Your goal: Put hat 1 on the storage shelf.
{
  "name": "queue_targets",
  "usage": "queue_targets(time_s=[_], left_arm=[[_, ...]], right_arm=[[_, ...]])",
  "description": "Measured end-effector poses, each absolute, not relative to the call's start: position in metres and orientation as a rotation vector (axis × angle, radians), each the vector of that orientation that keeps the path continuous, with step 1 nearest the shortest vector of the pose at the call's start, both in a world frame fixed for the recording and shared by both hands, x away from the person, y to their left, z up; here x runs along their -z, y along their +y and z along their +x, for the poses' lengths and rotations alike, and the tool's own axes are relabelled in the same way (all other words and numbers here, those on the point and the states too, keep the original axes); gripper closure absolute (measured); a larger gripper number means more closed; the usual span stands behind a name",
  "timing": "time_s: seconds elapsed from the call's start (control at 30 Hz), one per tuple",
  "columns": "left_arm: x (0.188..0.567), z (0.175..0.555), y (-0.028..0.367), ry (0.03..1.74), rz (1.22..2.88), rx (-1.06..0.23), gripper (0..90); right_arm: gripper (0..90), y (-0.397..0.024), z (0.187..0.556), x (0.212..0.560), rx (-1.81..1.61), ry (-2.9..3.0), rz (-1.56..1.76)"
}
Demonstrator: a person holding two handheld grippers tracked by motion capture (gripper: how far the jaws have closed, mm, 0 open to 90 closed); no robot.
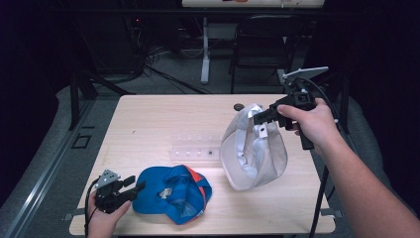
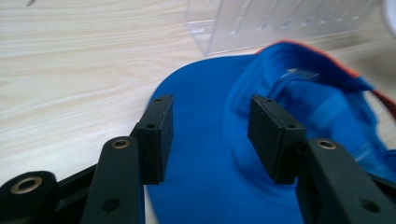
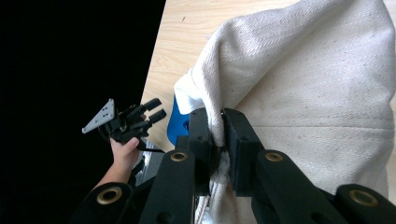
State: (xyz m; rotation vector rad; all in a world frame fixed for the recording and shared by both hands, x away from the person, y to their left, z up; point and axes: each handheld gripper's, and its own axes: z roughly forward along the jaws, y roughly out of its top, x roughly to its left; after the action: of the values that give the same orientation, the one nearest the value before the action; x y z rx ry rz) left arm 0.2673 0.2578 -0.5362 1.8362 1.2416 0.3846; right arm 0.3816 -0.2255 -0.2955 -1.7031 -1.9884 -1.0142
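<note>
A beige cap (image 1: 255, 151) hangs above the right half of the table, its lower edge near the wood. My right gripper (image 1: 258, 117) is shut on the cap's upper rim; in the right gripper view the cloth (image 3: 308, 93) is pinched between the jaws of the right gripper (image 3: 218, 140). A blue cap (image 1: 171, 193) with an orange trim lies upside down near the table's front left. My left gripper (image 1: 134, 186) stands open at the blue cap's brim. In the left gripper view the left gripper (image 2: 210, 135) straddles the blue brim (image 2: 201, 154) with its jaws apart, holding nothing.
A clear plastic rack (image 1: 194, 148) lies at the middle of the light wooden table (image 1: 158, 119), between the two caps. A small dark disc (image 1: 238, 106) sits near the far edge. Beyond the table are desk legs, cables and a dark chair (image 1: 257, 44).
</note>
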Motion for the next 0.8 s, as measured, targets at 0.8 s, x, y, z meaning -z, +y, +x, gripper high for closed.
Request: queue_targets(time_s=[0.8], left_arm=[[0.493,0.289,0.205,1.077,1.839,-0.414,47.2]], right_arm=[[82.0,-0.183,0.419,0.296,1.067,-1.966,-1.704]])
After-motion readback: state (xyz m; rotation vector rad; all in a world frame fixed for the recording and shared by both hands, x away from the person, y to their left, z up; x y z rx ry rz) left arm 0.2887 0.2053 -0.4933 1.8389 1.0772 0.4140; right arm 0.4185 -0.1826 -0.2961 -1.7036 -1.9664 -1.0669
